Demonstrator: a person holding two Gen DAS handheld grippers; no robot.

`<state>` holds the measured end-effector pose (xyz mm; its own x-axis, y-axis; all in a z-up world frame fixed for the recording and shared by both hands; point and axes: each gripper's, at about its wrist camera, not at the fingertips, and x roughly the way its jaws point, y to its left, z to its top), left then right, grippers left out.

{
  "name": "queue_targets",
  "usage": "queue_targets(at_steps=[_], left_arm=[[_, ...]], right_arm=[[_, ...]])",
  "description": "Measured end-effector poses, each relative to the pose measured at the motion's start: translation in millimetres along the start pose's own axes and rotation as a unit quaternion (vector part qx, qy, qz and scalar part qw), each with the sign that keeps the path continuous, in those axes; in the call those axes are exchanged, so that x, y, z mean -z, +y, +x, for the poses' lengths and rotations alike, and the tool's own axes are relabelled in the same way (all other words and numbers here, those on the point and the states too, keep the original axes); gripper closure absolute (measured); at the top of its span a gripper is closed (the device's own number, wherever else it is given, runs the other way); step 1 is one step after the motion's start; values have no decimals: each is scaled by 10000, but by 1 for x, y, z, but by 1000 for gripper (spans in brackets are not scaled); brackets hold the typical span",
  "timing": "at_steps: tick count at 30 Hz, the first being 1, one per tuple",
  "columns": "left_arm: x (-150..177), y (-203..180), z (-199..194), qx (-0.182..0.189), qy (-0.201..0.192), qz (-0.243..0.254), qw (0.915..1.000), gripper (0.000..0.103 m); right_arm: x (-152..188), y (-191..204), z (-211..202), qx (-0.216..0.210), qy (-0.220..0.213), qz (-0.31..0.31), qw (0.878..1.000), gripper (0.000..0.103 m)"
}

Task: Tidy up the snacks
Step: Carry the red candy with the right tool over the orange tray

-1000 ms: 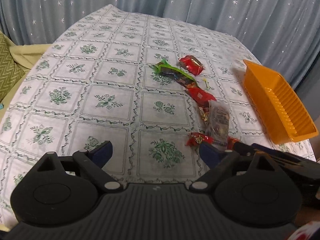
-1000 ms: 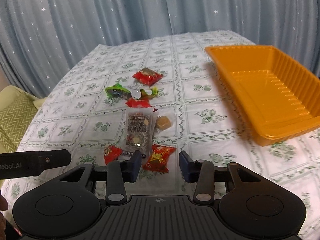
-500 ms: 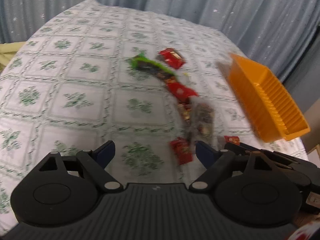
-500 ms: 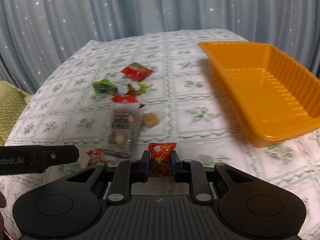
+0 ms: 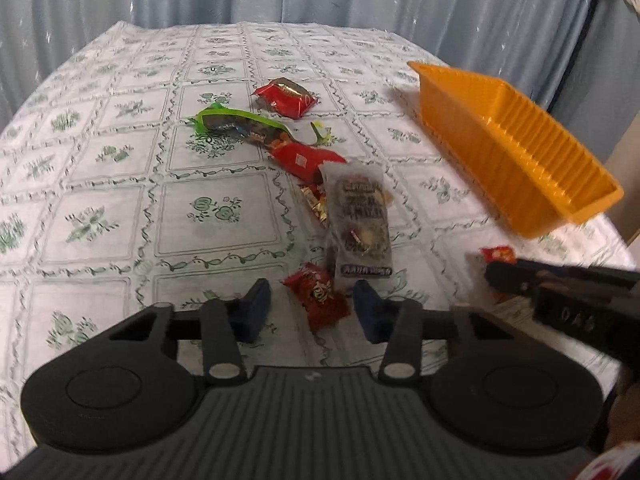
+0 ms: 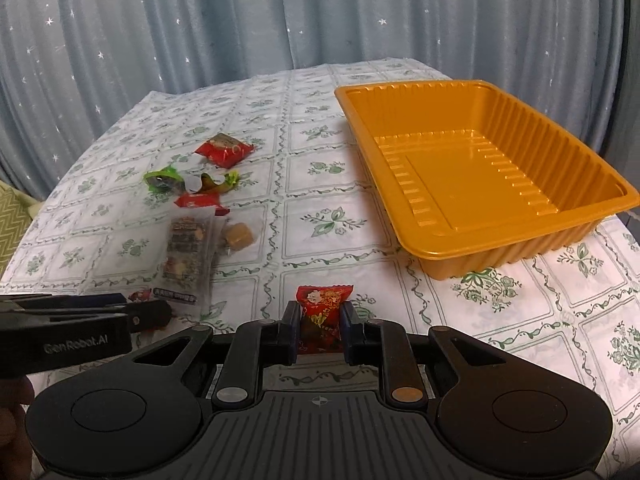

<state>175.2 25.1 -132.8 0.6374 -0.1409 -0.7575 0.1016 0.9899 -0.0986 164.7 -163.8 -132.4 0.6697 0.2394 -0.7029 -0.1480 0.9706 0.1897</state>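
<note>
R gripper [image 6: 319, 330] fingers now clamped on small red foil candy packet [image 6: 322, 312], lifted near empty orange plastic tray [image 6: 408, 184]; L gripper [image 5: 311, 308] fingers closing round 2nd red packet [image 5: 318, 298] on counter, not gripped yet.

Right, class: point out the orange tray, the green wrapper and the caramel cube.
Orange tray [image 6: 520, 240], right wrist view, near wall.
Green wrapper [image 5: 240, 122], left wrist view, middle.
Caramel cube [image 6: 238, 236], right wrist view, top face.
</note>
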Motion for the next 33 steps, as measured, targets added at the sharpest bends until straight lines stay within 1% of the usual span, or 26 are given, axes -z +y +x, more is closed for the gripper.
queue_targets(at_steps=[4, 6, 11, 17, 20, 21, 24, 25, 33], left_arm=[[3, 3, -2, -183, 1, 183, 9997, 64], [4, 6, -1, -246, -22, 189, 9995, 67], [-1, 7, 5, -303, -137, 189, 9993, 68], [-7, 11, 11, -284, -239, -71, 9993, 68], [-10, 14, 13, -284, -288, -217, 9989, 77], [-10, 16, 14, -282, -304, -275, 9988, 81], [-11, 19, 14, -238, -327, -403, 9984, 85], [-11, 20, 14, -264, -342, -412, 9982, 88], [-4, 21, -6, -330, -401, -464, 9976, 88]], right_arm=[[1, -1, 1, -17, -15, 1, 10000, 82], [1, -1, 2, -26, -10, 19, 10000, 82], [2, 1, 4, -14, 12, 5, 10000, 82], [3, 2, 6, 12, 4, -17, 10000, 82], [3, 2, 6, 11, -2, -25, 10000, 82], [3, 2, 6, 11, -4, -29, 10000, 82], [4, 2, 7, 7, -7, -35, 10000, 82], [4, 2, 6, 6, -8, -29, 10000, 82], [2, 3, 0, -16, -89, -41, 10000, 82]])
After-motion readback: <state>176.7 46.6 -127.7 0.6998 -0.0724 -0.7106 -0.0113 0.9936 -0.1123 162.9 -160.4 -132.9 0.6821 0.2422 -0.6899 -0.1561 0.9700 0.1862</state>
